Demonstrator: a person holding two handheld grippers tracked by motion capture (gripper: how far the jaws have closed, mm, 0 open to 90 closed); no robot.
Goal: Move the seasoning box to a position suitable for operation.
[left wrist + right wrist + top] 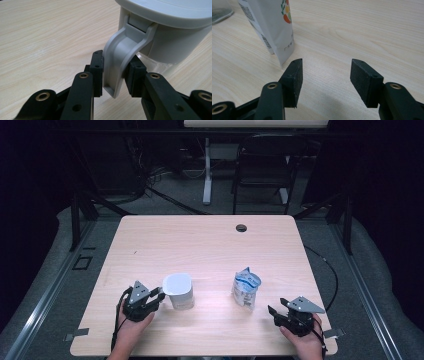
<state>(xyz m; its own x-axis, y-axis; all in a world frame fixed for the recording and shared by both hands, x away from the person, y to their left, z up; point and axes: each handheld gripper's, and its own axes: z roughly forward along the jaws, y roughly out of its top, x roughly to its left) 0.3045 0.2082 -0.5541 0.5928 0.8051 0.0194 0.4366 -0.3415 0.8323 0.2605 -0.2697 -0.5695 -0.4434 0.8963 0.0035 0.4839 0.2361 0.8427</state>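
Near left front of surface [210, 245]: white lidded jug [179, 291] upright | left tool [113, 72] clamped on its rigid plastic handle [118, 57], the proper hold | glass base likely fragile, probably heavy | right tool [325, 82] apart, empty.

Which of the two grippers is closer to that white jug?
The left gripper: its jaws sit around the white jug's handle. The right gripper waits open, off beyond the pouch.

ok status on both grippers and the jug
Left gripper shut on jug handle. Right gripper open, near pouch. Jug upright, nothing in the way.
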